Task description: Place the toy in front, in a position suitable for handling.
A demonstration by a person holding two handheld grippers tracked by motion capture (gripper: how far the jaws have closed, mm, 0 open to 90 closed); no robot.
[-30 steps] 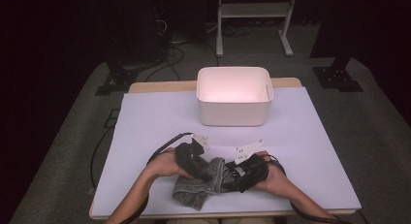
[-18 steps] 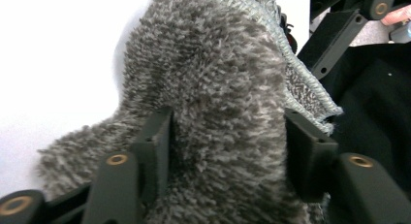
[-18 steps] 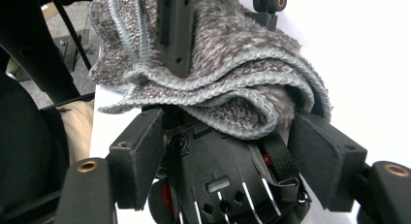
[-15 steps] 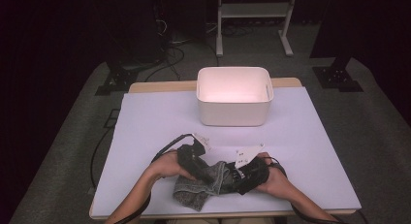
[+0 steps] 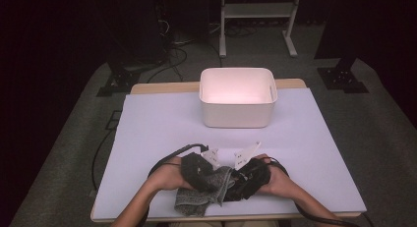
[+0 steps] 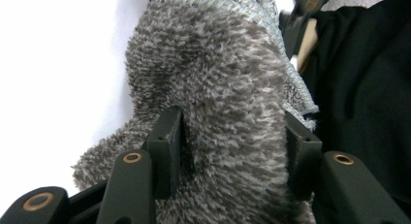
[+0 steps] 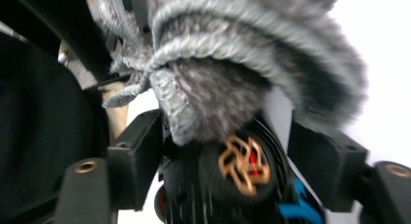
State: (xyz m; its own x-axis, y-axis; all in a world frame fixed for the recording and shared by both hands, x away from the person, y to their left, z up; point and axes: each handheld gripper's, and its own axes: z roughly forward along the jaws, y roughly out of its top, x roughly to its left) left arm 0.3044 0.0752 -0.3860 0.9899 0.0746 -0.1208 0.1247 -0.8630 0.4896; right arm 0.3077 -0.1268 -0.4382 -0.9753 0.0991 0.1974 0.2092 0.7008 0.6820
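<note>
From the high view, the person's forearms come in from the bottom edge and meet near the front edge of the desk (image 5: 162,124), which is covered by a pale sheet. The left hand-held gripper (image 5: 199,172) and the right hand-held gripper (image 5: 241,180) sit close together, both on a grey fluffy cloth (image 5: 196,200) that lies bunched on the desk between and just under the hands. A white bin (image 5: 237,97) stands well apart from them, toward the far edge of the desk. Black cables loop out from each gripper across the sheet.

In the left gripper view, the grey fluffy cloth (image 6: 218,103) bulges up between the two black jaws. The jaws have just been closing, and both pads now press into the pile on either side, so this hand-held gripper has the cloth pinched. The white sheet lies to the left, and a dark sleeve (image 6: 368,88) is at the right.

In the right gripper view, the picture is blurred. The folded edges of the grey fluffy cloth (image 7: 252,54) hang in layers in front of the jaws, and a dark rounded thing with an orange mark (image 7: 240,166) sits low between them. The jaws stand fairly wide on each side of the cloth; I cannot tell whether their pads press on it.
</note>
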